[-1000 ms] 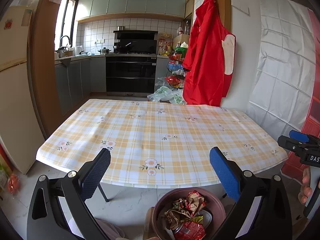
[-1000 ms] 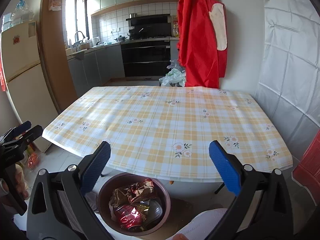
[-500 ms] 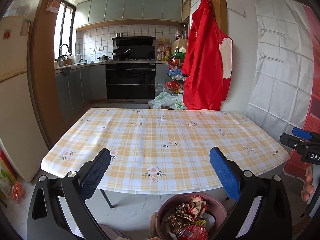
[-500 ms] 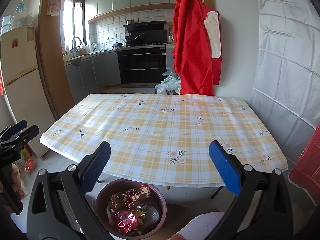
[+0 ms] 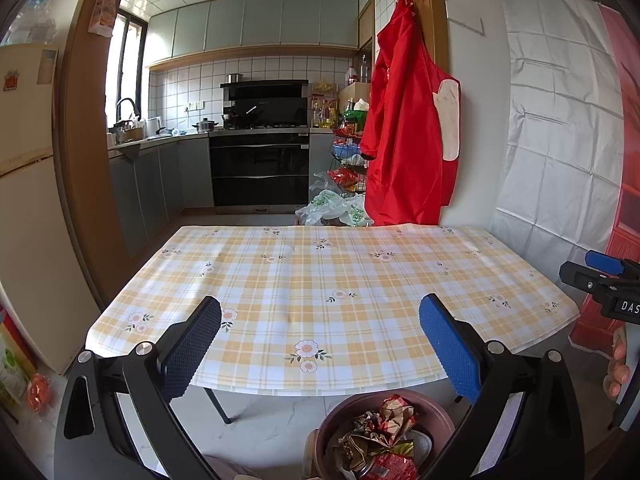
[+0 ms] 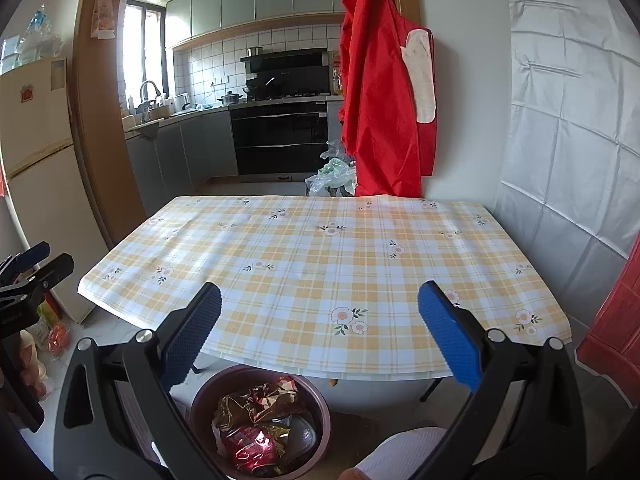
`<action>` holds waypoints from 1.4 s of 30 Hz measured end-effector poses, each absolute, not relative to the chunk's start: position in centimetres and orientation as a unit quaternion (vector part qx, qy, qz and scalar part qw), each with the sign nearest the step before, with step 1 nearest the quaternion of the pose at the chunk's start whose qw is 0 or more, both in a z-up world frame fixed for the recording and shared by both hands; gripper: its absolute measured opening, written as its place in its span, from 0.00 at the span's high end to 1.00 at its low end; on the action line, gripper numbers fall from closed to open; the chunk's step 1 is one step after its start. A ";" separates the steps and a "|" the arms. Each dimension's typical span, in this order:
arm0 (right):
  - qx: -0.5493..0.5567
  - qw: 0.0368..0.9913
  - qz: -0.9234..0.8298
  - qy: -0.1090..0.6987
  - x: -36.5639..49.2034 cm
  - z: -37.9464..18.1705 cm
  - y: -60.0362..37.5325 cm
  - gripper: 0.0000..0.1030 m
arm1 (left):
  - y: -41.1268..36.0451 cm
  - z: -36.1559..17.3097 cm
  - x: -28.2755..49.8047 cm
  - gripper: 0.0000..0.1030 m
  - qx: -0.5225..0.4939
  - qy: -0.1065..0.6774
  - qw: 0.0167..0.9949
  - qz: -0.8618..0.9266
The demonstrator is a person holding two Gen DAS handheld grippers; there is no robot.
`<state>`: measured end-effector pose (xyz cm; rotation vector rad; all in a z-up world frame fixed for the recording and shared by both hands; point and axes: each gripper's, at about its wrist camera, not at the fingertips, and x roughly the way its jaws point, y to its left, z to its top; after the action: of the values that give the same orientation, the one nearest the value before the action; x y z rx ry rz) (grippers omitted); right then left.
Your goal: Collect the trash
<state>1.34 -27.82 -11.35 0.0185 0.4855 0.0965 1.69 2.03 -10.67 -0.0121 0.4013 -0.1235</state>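
- The bin (image 6: 260, 428) sits on the floor just in front of the table's near edge; its bottom rim is cut off in both views, and in the left view one finger of the left gripper hides its right side.
- The trash (image 6: 256, 420) fills the bin: crumpled brown and gold wrappers over something red and shiny, with a clear plastic piece on the right. What each piece is, I cannot make out.
- The table (image 5: 320, 280), under a yellow-checked cloth with small flowers, has its top bare from near edge to far edge. Its legs are mostly hidden; one dark leg shows under the near left corner.
- Open floor lies left of the table toward the fridge (image 6: 36, 184); on the right the table runs close beside the white sheeted wall.
- A red apron (image 5: 404, 140) hangs past the far edge, with plastic bags (image 5: 332, 208) on the floor beside it.
- The left gripper (image 5: 320, 344) is held level over the near edge, jaws wide apart, nothing between them.
- The right gripper (image 6: 320, 340) is held the same way, jaws spread wide and empty, the bin below and between its fingers.
- Fingertips of a hand (image 5: 616, 364) show at the right edge of the left view, wrapped on the other gripper's handle; the rest is cut off.
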 end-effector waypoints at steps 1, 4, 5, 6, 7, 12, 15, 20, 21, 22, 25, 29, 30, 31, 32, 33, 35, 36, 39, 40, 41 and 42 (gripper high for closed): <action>0.009 0.970 0.048 0.240 1.3 -11.3 -27.8 0.06 | 2.0 -10.7 1.7 0.06 -0.005 0.199 0.978 -0.060; 0.009 0.970 0.048 0.239 1.3 -11.3 -27.8 0.06 | 1.9 -10.5 1.6 0.06 -0.001 0.198 0.978 -0.059; 0.009 0.970 0.047 0.239 1.3 -11.3 -27.8 0.06 | 1.9 -10.5 1.6 0.06 0.000 0.197 0.979 -0.059; 0.009 0.970 0.048 0.239 1.3 -11.3 -27.8 0.06 | 1.8 -10.5 1.5 0.06 0.001 0.196 0.979 -0.059; 0.009 0.970 0.048 0.238 1.3 -11.3 -27.8 0.06 | 1.8 -10.4 1.5 0.06 0.001 0.195 0.979 -0.060; 0.008 0.971 0.046 0.236 1.3 -11.0 -27.9 0.06 | 1.7 -10.2 1.7 0.06 0.003 0.194 0.979 -0.061; 0.009 0.971 0.045 0.234 1.3 -10.9 -27.9 0.06 | 1.6 -10.2 1.6 0.06 0.004 0.193 0.979 -0.061; 0.008 0.971 0.043 0.233 1.3 -10.9 -27.9 0.06 | 1.4 -10.3 1.6 0.06 0.008 0.193 0.979 -0.063; 0.008 0.971 0.043 0.233 1.3 -10.9 -28.0 0.06 | 1.4 -10.3 1.6 0.06 0.009 0.193 0.979 -0.064; 0.008 0.972 0.043 0.233 1.2 -10.9 -28.0 0.06 | 1.3 -10.3 1.5 0.06 0.010 0.193 0.979 -0.064; 0.009 0.971 0.041 0.234 1.2 -10.9 -28.1 0.06 | 1.3 -10.3 1.5 0.06 0.010 0.193 0.979 -0.064; 0.008 0.971 0.040 0.235 1.2 -11.0 -28.2 0.06 | 1.3 -10.3 1.3 0.06 0.010 0.194 0.979 -0.063; 0.009 0.971 0.040 0.235 1.2 -11.0 -28.3 0.06 | 1.3 -10.3 1.3 0.06 0.011 0.194 0.979 -0.063; 0.009 0.971 0.039 0.235 1.2 -11.0 -28.3 0.06 | 1.3 -10.4 1.3 0.06 0.011 0.194 0.979 -0.064; 0.009 0.971 0.039 0.235 1.2 -11.1 -28.3 0.06 | 1.3 -10.4 1.3 0.06 0.011 0.194 0.979 -0.064; 0.009 0.971 0.039 0.235 1.2 -11.1 -28.4 0.06 | 1.3 -10.4 1.3 0.06 0.012 0.195 0.979 -0.064; 0.009 0.971 0.039 0.235 1.1 -11.1 -28.4 0.06 | 1.3 -10.5 1.3 0.06 0.012 0.195 0.978 -0.065; 0.009 0.971 0.039 0.235 1.1 -11.1 -28.4 0.06 | 1.4 -10.5 1.3 0.06 0.013 0.196 0.978 -0.065; 0.010 0.971 0.039 0.237 1.2 -11.2 -28.3 0.06 | 1.4 -10.6 1.2 0.06 0.012 0.197 0.978 -0.067; 0.010 0.971 0.039 0.237 1.1 -11.2 -28.3 0.06 | 1.4 -10.6 1.3 0.06 0.013 0.198 0.978 -0.067; 0.010 0.971 0.039 0.237 1.1 -11.3 -28.3 0.06 | 1.4 -10.6 1.3 0.06 0.014 0.198 0.978 -0.067; 0.010 0.971 0.039 0.237 1.1 -11.3 -28.3 0.06 | 1.4 -10.6 1.3 0.06 0.015 0.198 0.978 -0.065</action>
<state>1.09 -28.33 -11.28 0.0204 0.4787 0.0782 1.34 1.39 -10.57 0.0306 0.3999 -0.1309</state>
